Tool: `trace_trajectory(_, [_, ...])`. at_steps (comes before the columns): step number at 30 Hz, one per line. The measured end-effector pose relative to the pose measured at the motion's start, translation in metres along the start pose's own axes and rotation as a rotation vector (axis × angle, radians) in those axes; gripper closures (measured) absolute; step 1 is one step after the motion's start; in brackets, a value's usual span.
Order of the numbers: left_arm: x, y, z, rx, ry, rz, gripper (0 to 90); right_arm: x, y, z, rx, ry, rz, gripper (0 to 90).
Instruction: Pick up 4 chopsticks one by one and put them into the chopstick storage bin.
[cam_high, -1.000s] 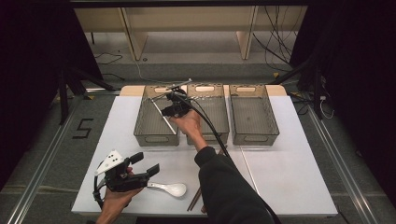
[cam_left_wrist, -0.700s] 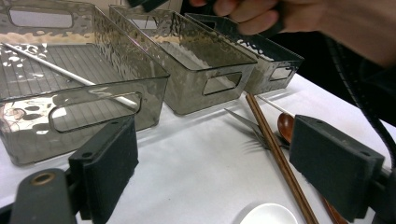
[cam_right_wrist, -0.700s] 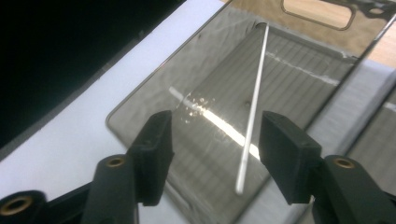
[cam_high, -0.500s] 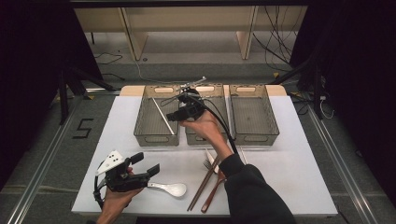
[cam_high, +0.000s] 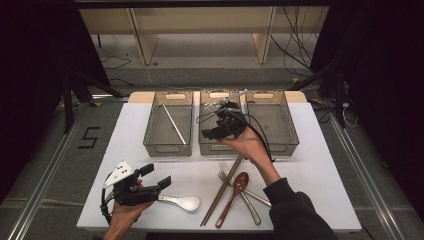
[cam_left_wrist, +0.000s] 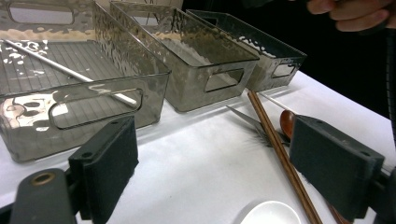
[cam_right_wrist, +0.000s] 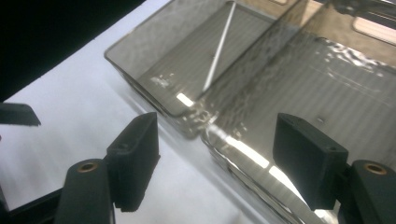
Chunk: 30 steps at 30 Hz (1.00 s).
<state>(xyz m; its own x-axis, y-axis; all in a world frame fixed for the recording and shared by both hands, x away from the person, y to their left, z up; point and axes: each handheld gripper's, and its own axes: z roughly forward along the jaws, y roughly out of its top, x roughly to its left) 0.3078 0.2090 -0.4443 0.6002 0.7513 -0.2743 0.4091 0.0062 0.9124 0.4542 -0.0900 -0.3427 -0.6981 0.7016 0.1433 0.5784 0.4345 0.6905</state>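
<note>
One chopstick (cam_high: 174, 124) left of R hand-held gripper (cam_high: 212, 134)

White table (cam_high: 310, 165): three bins (cam_high: 168, 125), chopsticks (cam_high: 221, 191), fork (cam_high: 239, 190), two spoons (cam_high: 182, 202).

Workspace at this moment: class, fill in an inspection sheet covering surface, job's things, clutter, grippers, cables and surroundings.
Surface: white table, bare between items.
Job's things: three grey bins; metal chopstick in the left one; brown chopsticks, wooden spoon, fork and white spoon on the table.
Clutter: nothing seen.
Grippers: right hand-held gripper open and empty, jaws just opening, over the middle bin; left hand-held gripper open by the white spoon.
Cables: black cable trailing from the right one.
Surroundings: dark floor, wooden shelving.
</note>
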Motion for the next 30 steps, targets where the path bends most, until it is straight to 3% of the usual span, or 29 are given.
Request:
trace_trajectory(14, [-0.001,0.000,0.000,-0.002,0.002,-0.004,14.8,-0.017,-0.050,-0.042,0.027,-0.048,0.002,30.4])
trace_trajectory(18, [-0.001,-0.001,0.001,0.005,0.003,0.000,14.8,-0.028,-0.073,-0.054,0.042,-0.065,0.033,30.2])
trace_trajectory(26, [0.000,-0.001,0.001,0.009,0.005,0.000,14.8,-0.035,-0.099,-0.061,0.074,-0.093,0.068,30.3])
trace_trajectory(30, [-0.001,-0.001,0.001,0.010,0.003,0.004,14.8,-0.038,-0.112,-0.063,0.118,-0.107,0.080,30.4])
